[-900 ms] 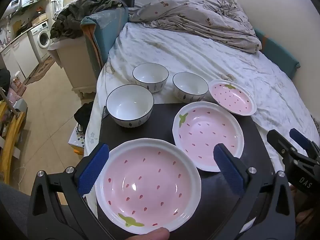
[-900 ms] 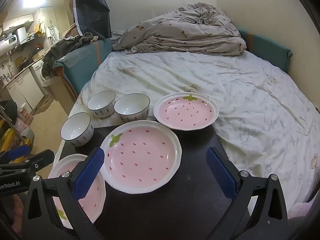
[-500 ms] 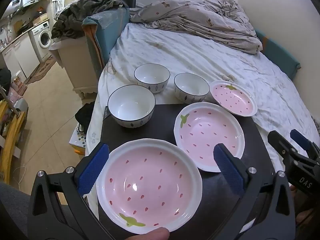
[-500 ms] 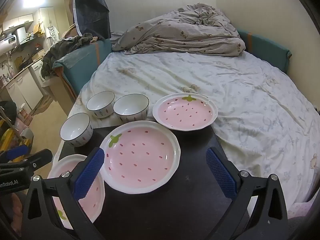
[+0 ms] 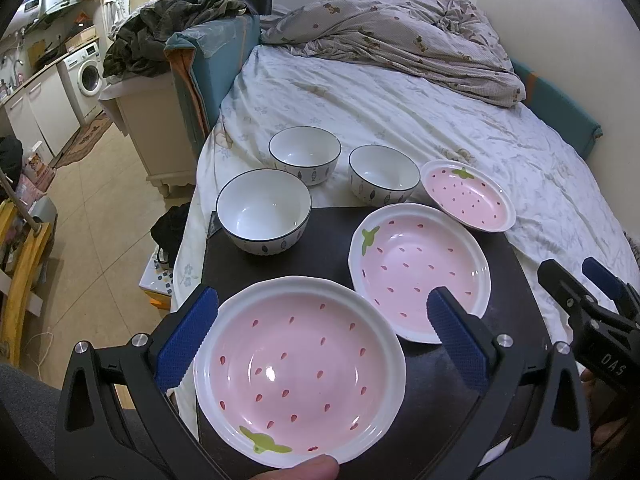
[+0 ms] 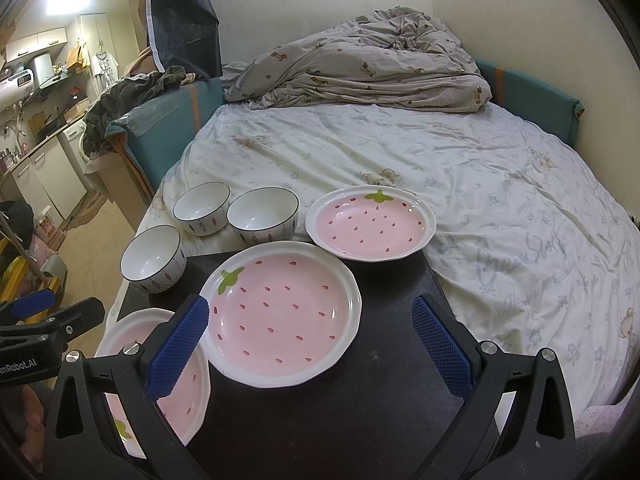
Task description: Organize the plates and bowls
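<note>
A black worktop (image 6: 360, 420) carries two pink strawberry plates (image 6: 280, 312) (image 5: 300, 372) and one white bowl (image 5: 264, 216) at its far left corner, while beyond that worktop the bed (image 6: 440, 168) bears two bowls (image 5: 305, 155) (image 5: 384, 174); a third plate (image 6: 370, 229) straddles both.

Dim warm indoor light, sharp focus, strong fisheye bending, dark corners.
</note>
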`<state>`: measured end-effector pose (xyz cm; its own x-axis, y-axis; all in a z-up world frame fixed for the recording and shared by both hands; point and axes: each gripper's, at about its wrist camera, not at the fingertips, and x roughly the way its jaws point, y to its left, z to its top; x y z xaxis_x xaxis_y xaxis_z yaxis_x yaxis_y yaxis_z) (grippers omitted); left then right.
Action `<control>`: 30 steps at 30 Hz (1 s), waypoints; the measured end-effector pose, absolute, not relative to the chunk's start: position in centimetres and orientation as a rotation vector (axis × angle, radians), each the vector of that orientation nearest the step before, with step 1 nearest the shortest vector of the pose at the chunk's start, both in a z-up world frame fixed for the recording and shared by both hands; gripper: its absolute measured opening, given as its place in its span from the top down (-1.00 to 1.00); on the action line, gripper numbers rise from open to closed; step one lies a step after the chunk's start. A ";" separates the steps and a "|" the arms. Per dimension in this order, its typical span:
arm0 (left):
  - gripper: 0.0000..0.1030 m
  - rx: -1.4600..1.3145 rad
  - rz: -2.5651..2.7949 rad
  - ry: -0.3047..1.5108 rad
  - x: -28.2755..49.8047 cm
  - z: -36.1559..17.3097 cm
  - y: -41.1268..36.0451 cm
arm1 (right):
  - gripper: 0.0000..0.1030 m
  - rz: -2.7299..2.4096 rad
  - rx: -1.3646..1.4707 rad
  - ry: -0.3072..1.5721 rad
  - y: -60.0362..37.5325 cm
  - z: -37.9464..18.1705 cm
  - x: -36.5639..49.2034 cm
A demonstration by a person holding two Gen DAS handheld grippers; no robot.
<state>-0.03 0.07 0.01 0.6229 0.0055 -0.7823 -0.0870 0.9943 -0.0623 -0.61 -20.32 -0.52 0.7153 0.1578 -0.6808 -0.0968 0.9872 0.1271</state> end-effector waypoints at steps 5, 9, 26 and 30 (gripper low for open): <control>-1.00 -0.098 0.055 0.897 0.0 0.0 0.0 | -1.00 0.142 0.085 0.761 -20.3 -0.5 -0.6; -1.00 -0.096 0.054 0.898 0.0 0.0 0.0 | -1.00 0.141 0.084 0.761 -20.3 -0.5 -0.6; -1.00 -0.096 0.055 0.898 0.3 0.2 0.7 | -1.00 0.141 0.084 0.760 -20.4 -0.5 -0.6; -1.00 -0.098 0.055 0.900 0.4 0.2 0.9 | -1.00 0.141 0.084 0.760 -20.3 -0.5 -0.6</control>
